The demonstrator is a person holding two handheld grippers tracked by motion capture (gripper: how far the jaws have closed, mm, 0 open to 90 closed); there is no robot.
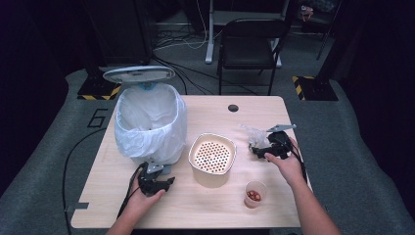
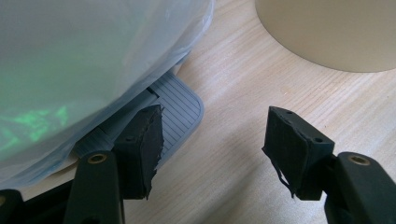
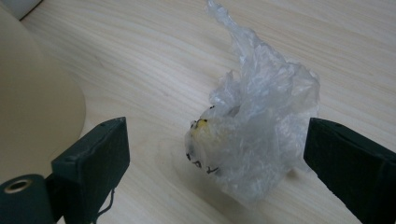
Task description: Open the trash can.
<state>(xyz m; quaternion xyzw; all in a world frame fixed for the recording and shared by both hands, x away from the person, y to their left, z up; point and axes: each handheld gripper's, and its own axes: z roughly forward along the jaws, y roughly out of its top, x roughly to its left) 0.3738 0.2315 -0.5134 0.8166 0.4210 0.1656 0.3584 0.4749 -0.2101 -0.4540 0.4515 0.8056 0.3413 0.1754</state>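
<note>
A small pedal bin (image 1: 149, 122) lined with a white bag (image 2: 79, 65) stands at the table's left, its lid (image 1: 138, 74) raised. My left gripper (image 1: 157, 185) (image 2: 212, 149) is open in front of it, one jaw right at the grey foot pedal (image 2: 180, 109). A crumpled clear plastic wrapper (image 1: 253, 135) (image 3: 254, 135) with something yellow and black inside lies on the table at the right. My right gripper (image 1: 259, 152) (image 3: 215, 163) is open, its jaws on either side of the wrapper and apart from it.
A cream container with a perforated insert (image 1: 212, 157) (image 3: 32, 93) (image 2: 327, 32) stands mid-table. A small clear cup with red bits (image 1: 255, 194) sits near the front right. A round cable hole (image 1: 233, 107) is at the table's far edge; a black chair (image 1: 249, 44) stands beyond.
</note>
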